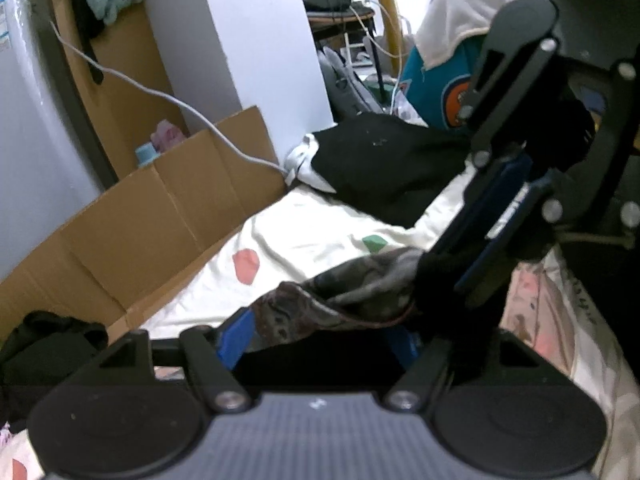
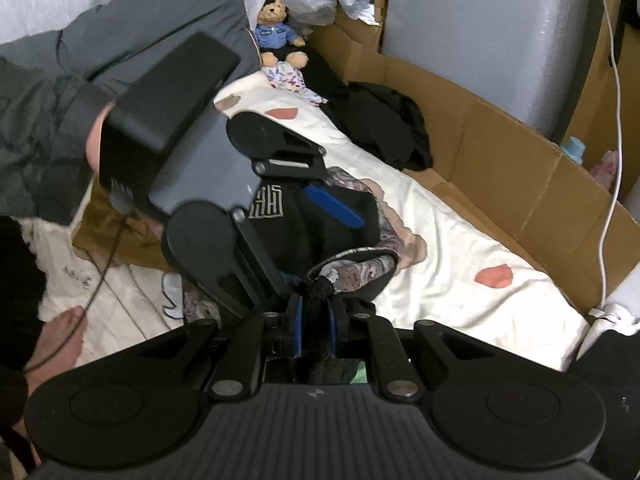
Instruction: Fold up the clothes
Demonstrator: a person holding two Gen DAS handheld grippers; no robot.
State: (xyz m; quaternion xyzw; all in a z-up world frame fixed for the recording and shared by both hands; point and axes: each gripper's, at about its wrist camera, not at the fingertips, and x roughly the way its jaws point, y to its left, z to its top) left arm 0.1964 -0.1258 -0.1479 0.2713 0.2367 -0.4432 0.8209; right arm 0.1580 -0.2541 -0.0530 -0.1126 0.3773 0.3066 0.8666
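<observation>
Black garment with patterned lining, lifted above the cream bedsheet. Right tongs pinch its bunched edge; left tongs grip the same cloth. Cardboard borders the bed.

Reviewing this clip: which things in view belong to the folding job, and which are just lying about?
In the job:
- patterned dark garment, gripped at both ends
- right gripper, shut on it
- left gripper, holding its other end
- cream sheet underneath

Lying about:
- teddy bear
- black clothes heap
- cardboard box
- white cable
- teal cap
</observation>
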